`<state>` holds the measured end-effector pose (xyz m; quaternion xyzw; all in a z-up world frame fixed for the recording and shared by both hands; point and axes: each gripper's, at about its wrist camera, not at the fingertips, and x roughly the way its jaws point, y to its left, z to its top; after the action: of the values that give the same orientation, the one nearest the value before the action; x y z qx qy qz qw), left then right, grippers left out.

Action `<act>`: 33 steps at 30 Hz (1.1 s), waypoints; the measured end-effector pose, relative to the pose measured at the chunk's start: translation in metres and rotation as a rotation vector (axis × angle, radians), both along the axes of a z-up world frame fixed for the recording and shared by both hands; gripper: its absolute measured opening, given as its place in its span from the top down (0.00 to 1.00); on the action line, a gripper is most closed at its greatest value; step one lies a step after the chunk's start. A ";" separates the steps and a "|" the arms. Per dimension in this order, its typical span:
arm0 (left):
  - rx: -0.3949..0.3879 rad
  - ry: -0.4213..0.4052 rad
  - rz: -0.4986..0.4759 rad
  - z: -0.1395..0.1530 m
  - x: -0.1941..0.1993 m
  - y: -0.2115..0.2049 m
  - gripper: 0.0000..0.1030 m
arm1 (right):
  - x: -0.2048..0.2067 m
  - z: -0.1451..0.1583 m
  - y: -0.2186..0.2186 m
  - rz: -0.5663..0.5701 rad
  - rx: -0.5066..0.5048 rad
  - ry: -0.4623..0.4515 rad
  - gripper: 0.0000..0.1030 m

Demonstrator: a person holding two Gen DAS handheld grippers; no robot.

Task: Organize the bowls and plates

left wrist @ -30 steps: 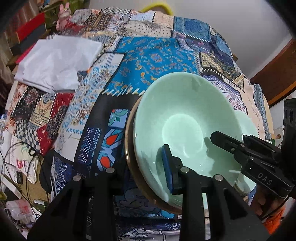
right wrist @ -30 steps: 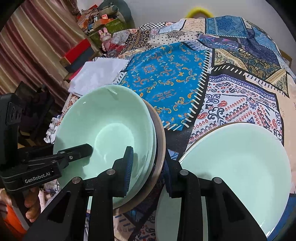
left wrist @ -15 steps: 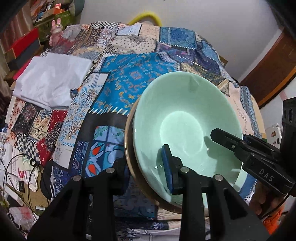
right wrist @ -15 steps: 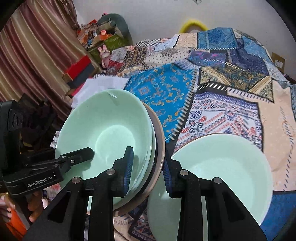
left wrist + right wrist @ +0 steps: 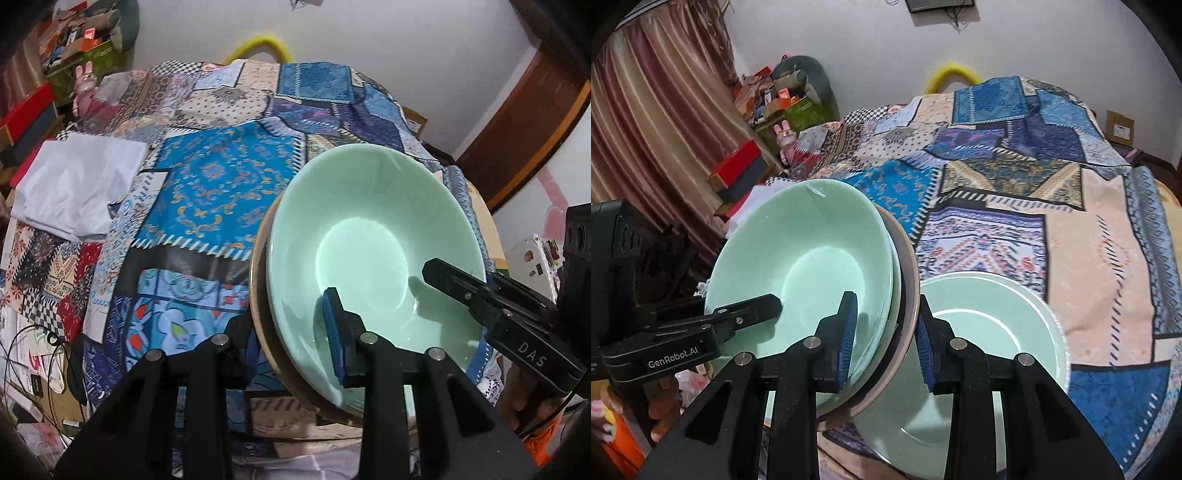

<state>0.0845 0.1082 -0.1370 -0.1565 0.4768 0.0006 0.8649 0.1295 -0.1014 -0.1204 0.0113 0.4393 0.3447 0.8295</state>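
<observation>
A pale green bowl [image 5: 373, 251] [image 5: 812, 266] is nested in a brown plate [image 5: 258, 295] [image 5: 910, 266], and the pair hangs tilted above the table. My left gripper [image 5: 288, 332] [image 5: 753, 310] is shut on the pair's left rim, one blue pad inside the bowl and the other finger under the plate. On the opposite rim my right gripper [image 5: 886, 325] [image 5: 443, 277] is shut the same way. A second pale green plate [image 5: 990, 321] lies on the cloth below, to the right of the pair.
A patchwork cloth [image 5: 229, 177] [image 5: 1089, 258] covers the round table. A folded white cloth [image 5: 81, 184] lies at its left side. Boxes and clutter [image 5: 746, 166] line the curtain wall, cables [image 5: 33, 354] trail at the lower left, and a yellow ring [image 5: 949, 74] shows past the far edge.
Both grippers have risen together with the bowl and plate between them. The table and the second green plate now look farther away, and more wall shows.
</observation>
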 end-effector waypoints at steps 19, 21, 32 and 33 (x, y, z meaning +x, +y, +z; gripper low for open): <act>0.008 0.044 -0.092 -0.013 0.025 -0.066 0.70 | 0.006 -0.011 -0.068 -0.092 -0.001 0.026 0.72; 0.009 0.051 -0.096 -0.017 0.028 -0.070 0.70 | 0.007 -0.015 -0.071 -0.097 -0.004 0.035 0.72; 0.003 0.096 -0.103 -0.038 0.041 -0.073 0.70 | 0.014 -0.035 -0.079 -0.110 -0.013 0.088 0.72; 0.002 0.099 -0.103 -0.040 0.042 -0.073 0.70 | 0.015 -0.037 -0.079 -0.111 -0.013 0.094 0.72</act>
<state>0.1263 0.0355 -0.1770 -0.1307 0.5263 -0.0360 0.8394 0.1446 -0.1806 -0.1573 0.0463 0.4787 0.2941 0.8260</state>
